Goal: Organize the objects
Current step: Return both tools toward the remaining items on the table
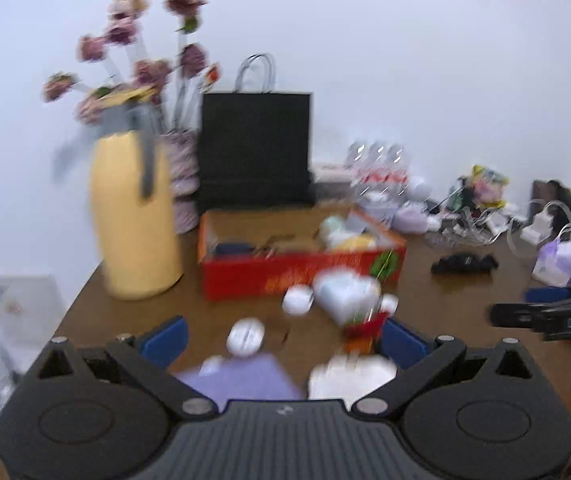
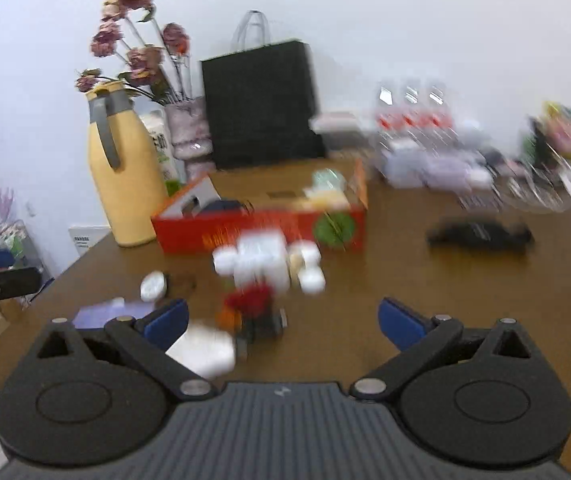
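An open red cardboard box (image 1: 305,268) (image 2: 261,228) stands mid-table with several small items inside. In front of it lies a blurred cluster of white jars (image 1: 345,292) (image 2: 261,260), a small red toy (image 1: 365,328) (image 2: 251,304), a round white lid (image 1: 245,336) (image 2: 152,286), a purple pad (image 1: 245,376) (image 2: 97,314) and a flat white piece (image 1: 349,376) (image 2: 205,350). My left gripper (image 1: 283,340) hovers open above the pad and lid, holding nothing. My right gripper (image 2: 283,322) is open and empty just right of the toy. Each gripper shows at the other view's edge.
A yellow jug (image 1: 133,216) (image 2: 125,176), a vase of dried flowers (image 1: 183,184) and a black paper bag (image 1: 255,148) (image 2: 261,108) stand behind the box. Water bottles (image 2: 413,120), cables and small clutter fill the back right. A black object (image 2: 479,234) lies on the brown table (image 2: 425,280).
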{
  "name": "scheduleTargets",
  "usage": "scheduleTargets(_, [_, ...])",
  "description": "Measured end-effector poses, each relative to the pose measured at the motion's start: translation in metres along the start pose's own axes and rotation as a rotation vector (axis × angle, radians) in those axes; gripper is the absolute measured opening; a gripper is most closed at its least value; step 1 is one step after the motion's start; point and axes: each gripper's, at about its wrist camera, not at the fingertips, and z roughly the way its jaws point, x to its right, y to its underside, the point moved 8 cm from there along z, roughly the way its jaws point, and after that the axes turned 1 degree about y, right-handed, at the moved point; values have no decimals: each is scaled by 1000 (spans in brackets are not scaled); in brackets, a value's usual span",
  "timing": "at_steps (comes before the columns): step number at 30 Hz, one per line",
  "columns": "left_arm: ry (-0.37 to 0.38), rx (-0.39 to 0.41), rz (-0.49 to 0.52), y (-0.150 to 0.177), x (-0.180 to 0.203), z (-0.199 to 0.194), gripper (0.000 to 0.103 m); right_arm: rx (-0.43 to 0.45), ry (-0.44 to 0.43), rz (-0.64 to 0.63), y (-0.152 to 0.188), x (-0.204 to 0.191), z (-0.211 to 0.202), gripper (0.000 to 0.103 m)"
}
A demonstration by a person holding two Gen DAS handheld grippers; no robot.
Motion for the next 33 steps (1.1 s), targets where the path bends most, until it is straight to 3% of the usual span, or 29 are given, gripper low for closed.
scheduleTargets(3, [-40,-83,-27,44,-2,-17,103,-38,92,49,37,13,-31,103])
scheduleTargets(5, [-69,-144,-55,62,-7,-22,103,-57,109,22,49,11,-49,103])
scheduleTargets(11, [-108,-100,-105,57,-21,-32,103,4,80,-47,40,-13,-67,103])
scheduleTargets(16, [-108,-93,-101,59,-26,-30,103,-1,28,-61,41,-32,-55,103])
scheduleTargets(21, [-73,-125,-152,64,-34,-8,102,-38,53,-62,45,-31,-33,103])
scheduleTargets(24, [-54,-123,-165,60,-36,12,96,-26,75,-87,38,-32,-20,103])
scheduleTargets(28, [-45,-111,-106,41,-37,49,93,5,73,-132,19,-37,1,103])
scheduleTargets(33, [-111,-97,-29,28,-46,88,89,25,49,-176,-1,-51,32,100])
